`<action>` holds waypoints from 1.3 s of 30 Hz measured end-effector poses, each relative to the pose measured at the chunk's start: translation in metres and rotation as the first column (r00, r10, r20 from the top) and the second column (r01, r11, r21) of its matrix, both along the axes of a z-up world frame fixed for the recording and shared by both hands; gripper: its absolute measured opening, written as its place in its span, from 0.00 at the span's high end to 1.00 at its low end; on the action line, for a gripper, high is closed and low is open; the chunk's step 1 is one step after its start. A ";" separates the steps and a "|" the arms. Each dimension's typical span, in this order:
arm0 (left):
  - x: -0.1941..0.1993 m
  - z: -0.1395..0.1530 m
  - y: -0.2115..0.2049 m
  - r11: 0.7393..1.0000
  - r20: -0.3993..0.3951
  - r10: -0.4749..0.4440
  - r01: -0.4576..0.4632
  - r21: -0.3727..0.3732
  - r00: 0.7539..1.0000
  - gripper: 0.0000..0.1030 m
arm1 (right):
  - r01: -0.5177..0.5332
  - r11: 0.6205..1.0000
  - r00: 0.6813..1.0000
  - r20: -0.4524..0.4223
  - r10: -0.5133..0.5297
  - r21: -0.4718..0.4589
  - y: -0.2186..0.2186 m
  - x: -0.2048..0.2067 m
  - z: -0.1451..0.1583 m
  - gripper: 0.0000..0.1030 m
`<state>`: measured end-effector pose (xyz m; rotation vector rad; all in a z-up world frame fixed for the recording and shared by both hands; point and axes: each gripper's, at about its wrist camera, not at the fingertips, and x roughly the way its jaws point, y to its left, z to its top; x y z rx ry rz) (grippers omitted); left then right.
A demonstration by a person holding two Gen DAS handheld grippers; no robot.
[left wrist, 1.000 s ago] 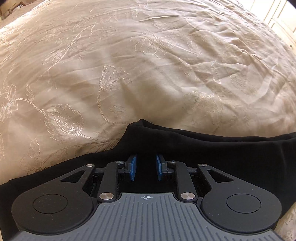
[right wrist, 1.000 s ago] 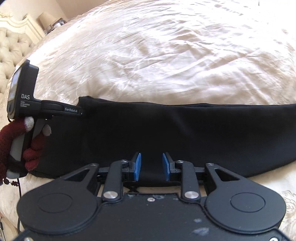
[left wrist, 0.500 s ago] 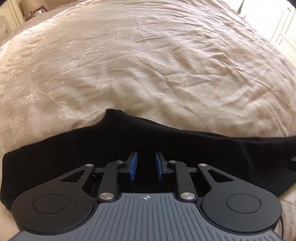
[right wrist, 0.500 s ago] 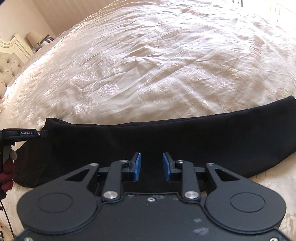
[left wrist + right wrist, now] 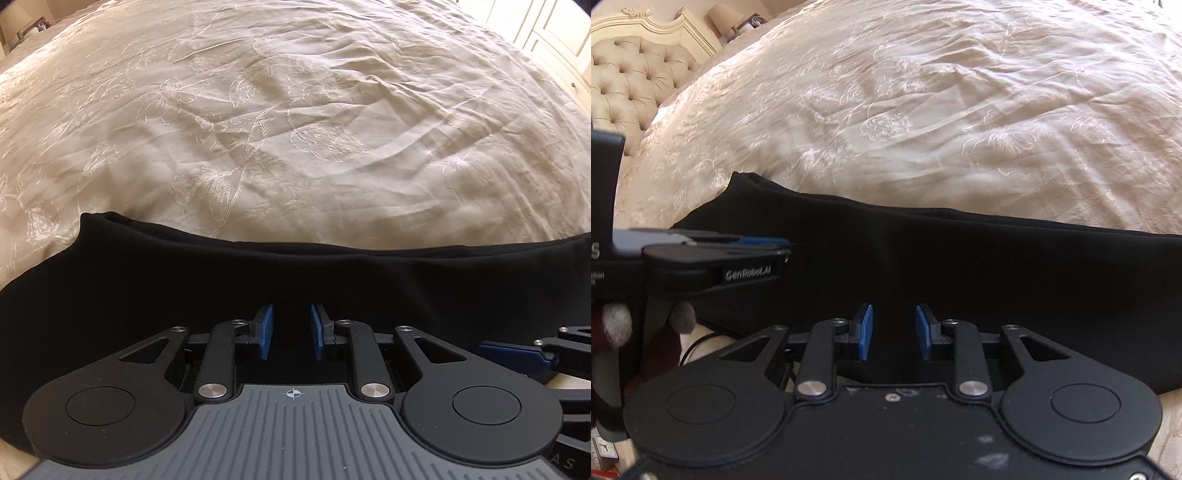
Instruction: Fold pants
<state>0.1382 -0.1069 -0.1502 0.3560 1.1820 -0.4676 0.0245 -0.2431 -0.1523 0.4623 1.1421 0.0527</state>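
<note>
Black pants (image 5: 258, 280) lie as a long folded strip across the near edge of a cream bedspread; they also show in the right wrist view (image 5: 979, 266). My left gripper (image 5: 291, 332) hovers over the near edge of the pants, its blue pads apart with nothing between them. My right gripper (image 5: 894, 332) is over the pants too, pads apart and empty. The left gripper shows in the right wrist view (image 5: 768, 245), close on the left. The right gripper's fingers (image 5: 517, 350) reach in at the lower right of the left wrist view.
The cream embroidered bedspread (image 5: 295, 129) fills the far side of both views. A tufted headboard (image 5: 631, 81) stands at the far left. A gloved hand (image 5: 635, 332) holds the left gripper's handle. White cabinet doors (image 5: 546, 29) are at the far right.
Both grippers have come closer to each other along the pants; the left gripper now looms large in the right wrist view and the right fingers have entered the left wrist view. Both stay open.
</note>
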 end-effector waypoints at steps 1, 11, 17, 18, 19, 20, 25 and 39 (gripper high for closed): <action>0.006 -0.003 -0.001 1.000 0.001 -0.005 0.005 0.006 1.000 0.79 | 0.000 1.000 1.000 -0.009 0.000 -0.004 0.001 0.002 -0.003 0.72; 0.038 -0.013 -0.017 0.996 0.025 -0.071 0.070 0.054 0.997 0.79 | 0.109 0.986 0.993 -0.021 -0.113 -0.127 -0.021 0.049 -0.023 0.77; 0.028 0.011 -0.016 0.999 0.047 -0.027 0.026 0.028 0.999 0.79 | 0.174 0.978 0.985 0.012 -0.173 -0.112 -0.038 0.051 -0.010 0.74; 0.023 0.018 -0.016 1.000 0.049 -0.019 0.018 0.010 0.999 0.79 | 0.192 0.976 0.981 0.029 -0.190 -0.103 -0.042 0.044 -0.003 0.73; 0.017 0.024 -0.018 1.000 0.050 -0.016 0.016 -0.008 0.999 0.79 | 0.210 0.973 0.977 0.044 -0.207 -0.091 -0.048 0.036 0.004 0.73; 0.011 0.030 -0.021 1.000 0.052 -0.018 0.019 -0.022 0.998 0.79 | 0.229 0.970 0.973 0.056 -0.225 -0.080 -0.053 0.028 0.009 0.73; -0.032 0.049 -0.055 0.993 0.033 -0.085 0.087 -0.083 0.996 0.79 | 0.307 0.949 0.949 0.103 -0.299 -0.075 -0.084 -0.025 0.031 0.69; -0.126 0.034 -0.199 0.967 -0.012 -0.223 0.220 -0.125 0.975 0.79 | 0.478 0.845 0.878 0.163 -0.451 -0.239 -0.207 -0.136 0.051 0.67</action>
